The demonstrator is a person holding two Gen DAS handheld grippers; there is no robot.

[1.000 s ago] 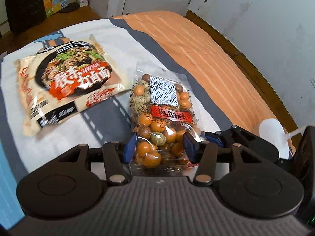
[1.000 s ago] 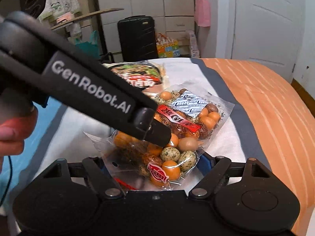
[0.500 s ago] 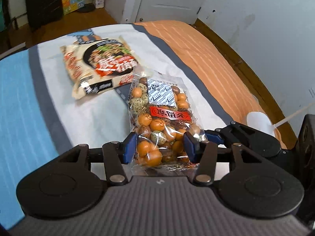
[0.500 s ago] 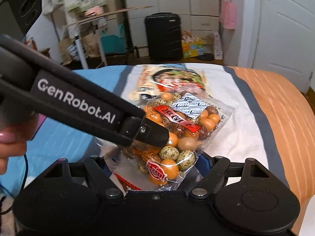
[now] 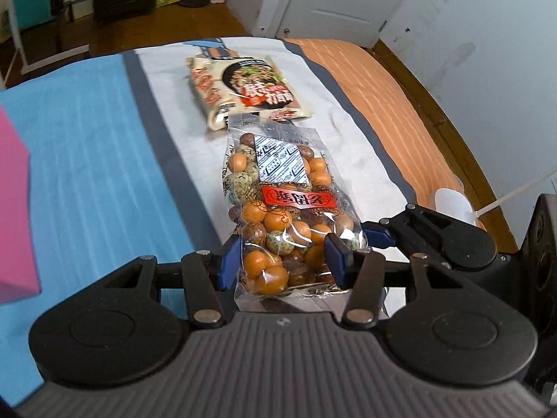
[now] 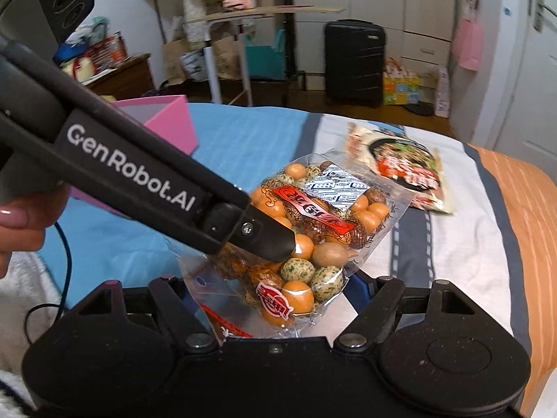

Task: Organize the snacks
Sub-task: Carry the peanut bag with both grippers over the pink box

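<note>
Right now the clear bag of coated nuts (image 5: 283, 216) hangs lifted above the bed (image 5: 87, 160), caught between both claws. Its lower part sits between the blue pads (image 5: 229, 263) of the left gripper (image 5: 282, 261), which press into the plastic from either side, so that claw is pinching the bag. From the right wrist view the same bag (image 6: 313, 244) has its bottom seam down between the arms of the right gripper (image 6: 275, 299), with the jaws standing fairly wide; whether those pads actually press on the plastic cannot be made out, because the bag covers them. The left gripper's black finger (image 6: 146, 188) crosses that view and ends against the bag's side. Beyond the bag, farther up the bed, a packet of instant noodles (image 5: 249, 90) lies flat on the white stripe of the cover. To the left of the bag stands a pink box (image 6: 167, 122), on the blue part of the cover. A person's hand (image 6: 21, 223) shows at the left edge, behind the bag.
</note>
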